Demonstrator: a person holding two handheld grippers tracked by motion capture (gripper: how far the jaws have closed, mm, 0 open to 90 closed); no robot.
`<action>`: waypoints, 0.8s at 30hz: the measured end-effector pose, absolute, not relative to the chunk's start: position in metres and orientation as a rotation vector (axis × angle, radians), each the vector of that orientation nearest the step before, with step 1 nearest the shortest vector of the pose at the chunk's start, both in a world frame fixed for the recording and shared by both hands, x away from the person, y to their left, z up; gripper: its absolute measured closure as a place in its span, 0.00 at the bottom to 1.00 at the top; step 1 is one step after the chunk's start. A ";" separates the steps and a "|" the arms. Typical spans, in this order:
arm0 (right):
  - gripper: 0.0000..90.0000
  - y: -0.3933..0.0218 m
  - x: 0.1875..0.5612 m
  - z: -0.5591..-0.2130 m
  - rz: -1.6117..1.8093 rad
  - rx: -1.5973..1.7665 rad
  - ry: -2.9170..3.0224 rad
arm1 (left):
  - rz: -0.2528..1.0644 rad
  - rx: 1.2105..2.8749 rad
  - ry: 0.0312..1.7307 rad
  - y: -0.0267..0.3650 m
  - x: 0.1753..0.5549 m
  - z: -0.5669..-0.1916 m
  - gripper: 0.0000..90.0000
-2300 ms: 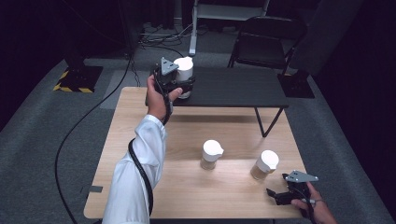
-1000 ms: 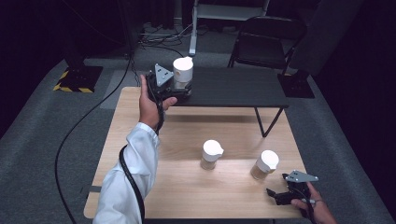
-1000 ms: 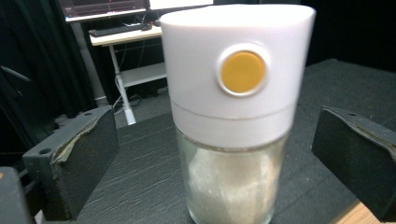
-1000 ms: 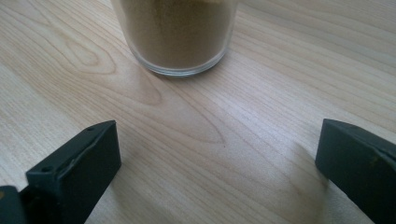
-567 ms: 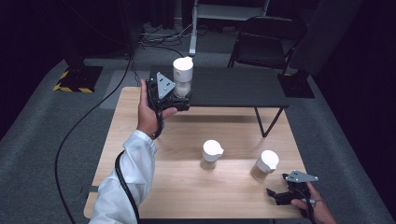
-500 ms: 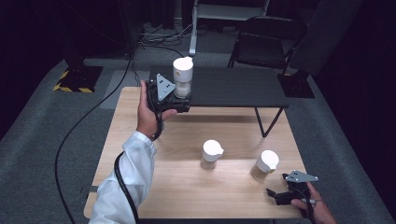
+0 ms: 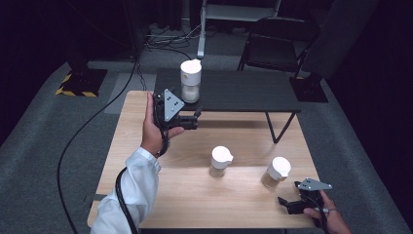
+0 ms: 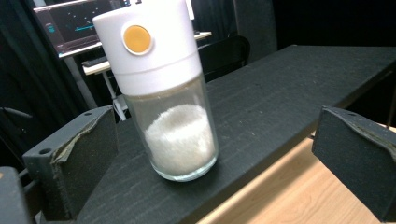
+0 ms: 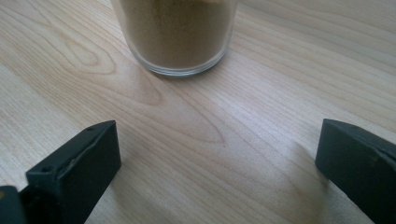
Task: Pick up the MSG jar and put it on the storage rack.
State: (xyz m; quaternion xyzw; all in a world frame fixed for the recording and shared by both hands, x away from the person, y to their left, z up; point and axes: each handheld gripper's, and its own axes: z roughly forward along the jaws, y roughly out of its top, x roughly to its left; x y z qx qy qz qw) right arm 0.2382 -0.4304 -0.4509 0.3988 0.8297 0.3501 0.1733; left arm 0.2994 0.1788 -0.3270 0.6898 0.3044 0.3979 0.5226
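A glass jar of white powder point(image 7: 190, 80) with a white lid stands upright on the black side table point(image 7: 243, 90). In the left gripper view this jar point(image 8: 173, 126) shows an orange button on its lid. My left gripper point(image 7: 195, 119) hovers open just in front of it, over the wooden table's far edge, with its jaws apart and off the glass point(image 8: 217, 140). My right gripper point(image 7: 286, 204) rests open near the front right corner. Its jaws point at a jar of brown powder point(image 9: 175, 32), a short way off.
Two white-lidded jars stand on the wooden table point(image 7: 160, 195): one in the middle point(image 7: 220, 161), one at the right point(image 7: 276, 171). A black chair point(image 7: 277, 44) stands behind the side table. A cable point(image 7: 87, 131) trails across the floor at the left.
My left gripper was around the white-powder jar on the black table. It has let go and drawn back toward the person and lower. The jar stays put, and the right gripper has not moved.
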 end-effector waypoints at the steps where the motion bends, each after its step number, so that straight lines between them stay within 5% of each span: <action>1: 0.00 -0.430 0.238 -0.451 0.993 1.131 2.353 | 0.959 1.655 0.722 0.179 0.297 -0.329 0.00; 24: 0.00 -0.430 0.237 -0.451 0.990 1.137 2.349 | 1.050 1.830 0.620 0.186 0.259 -0.358 0.00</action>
